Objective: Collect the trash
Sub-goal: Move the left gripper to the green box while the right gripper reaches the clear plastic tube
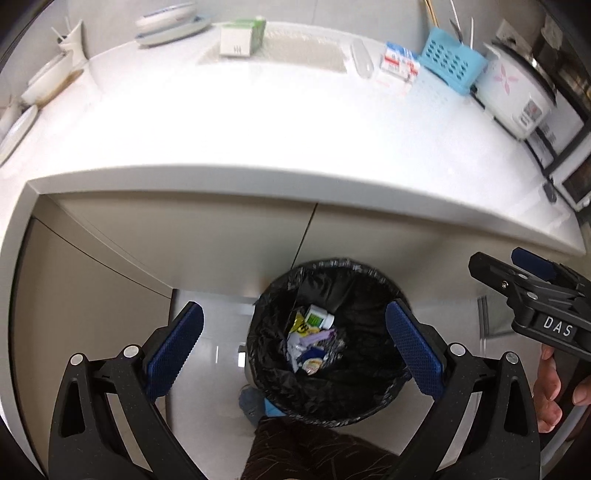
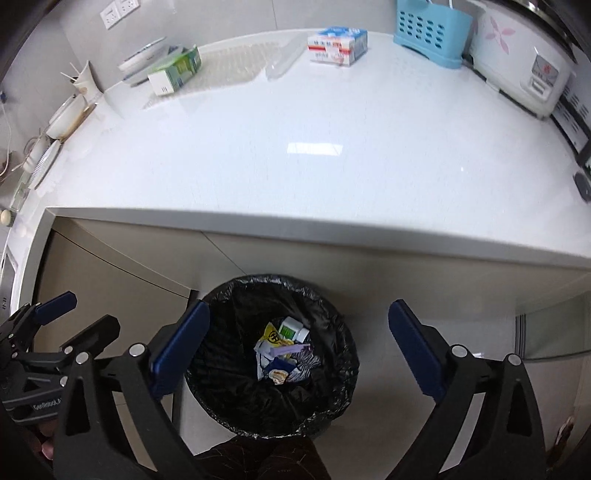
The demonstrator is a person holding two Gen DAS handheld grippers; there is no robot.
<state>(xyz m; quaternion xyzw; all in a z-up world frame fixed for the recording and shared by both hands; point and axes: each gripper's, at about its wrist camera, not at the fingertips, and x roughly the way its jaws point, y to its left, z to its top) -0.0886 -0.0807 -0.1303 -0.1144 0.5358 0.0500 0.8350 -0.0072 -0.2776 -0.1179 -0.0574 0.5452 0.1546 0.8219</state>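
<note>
A round bin with a black liner (image 1: 328, 280) stands on the floor below the counter edge; it also shows in the right wrist view (image 2: 273, 282). Inside lie wrappers and a small white bottle with a green label (image 1: 317, 319) (image 2: 291, 330). My left gripper (image 1: 295, 350) is open and empty, held above the bin. My right gripper (image 2: 299, 347) is open and empty, also above the bin. The right gripper shows at the right edge of the left wrist view (image 1: 532, 288). The left gripper shows at the left edge of the right wrist view (image 2: 44, 332).
A white counter (image 2: 295, 147) carries a green-and-white box (image 2: 175, 70), a red-and-blue tissue pack (image 2: 338, 44), a blue basket (image 2: 432, 31), a white rice cooker (image 2: 524, 62) and dishes (image 2: 70, 110) at the left. Beige cabinet doors (image 1: 221, 229) stand behind the bin.
</note>
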